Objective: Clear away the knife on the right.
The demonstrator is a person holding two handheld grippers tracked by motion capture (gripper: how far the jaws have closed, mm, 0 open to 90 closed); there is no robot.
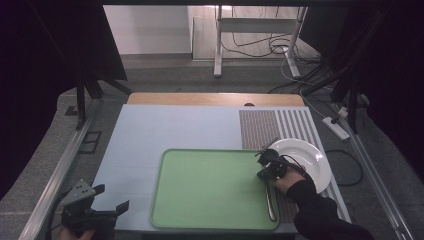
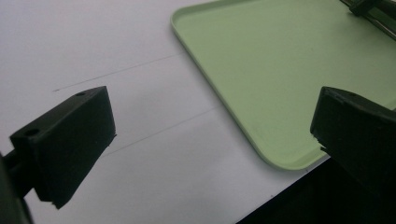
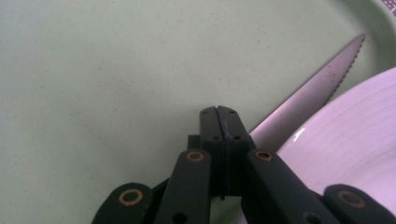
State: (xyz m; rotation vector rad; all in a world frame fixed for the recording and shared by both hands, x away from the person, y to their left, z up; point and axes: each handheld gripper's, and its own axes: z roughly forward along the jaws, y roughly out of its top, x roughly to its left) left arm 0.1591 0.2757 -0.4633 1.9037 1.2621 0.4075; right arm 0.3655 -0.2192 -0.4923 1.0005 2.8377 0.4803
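Item: knife (image 3: 314,95), metal, serrated along one edge of the blade. In the right gripper view its lower blade is passing out of sight behind the right gripper (image 3: 219,112), whose two black jaws are pressing flat together with no gap; whether the knife is clamped beneath them or merely lying behind is not possible to tell. In the high view the knife's handle (image 1: 270,202) is lying along the right edge of the green tray (image 1: 210,187), pointing toward the near edge of the worktop, while the gripper and the person's dark sleeve (image 1: 312,205) are covering the blade end.

Item: white plate (image 1: 310,160), round, glossy, faintly ringed, sitting on a striped mat (image 1: 280,125) at the worktop's right edge, just beside the tray's far right corner; its near rim is being hidden by the hand.

Item: left gripper (image 1: 102,200), hanging at the near left corner, cut off by the frame's bottom. Its jaws are standing wide apart, holding nothing.

Open room: the pale blue worktop (image 1: 160,130) is lying bare to the left of and beyond the tray; the tray's smooth matte floor, raised rim and rounded corners are lying free.
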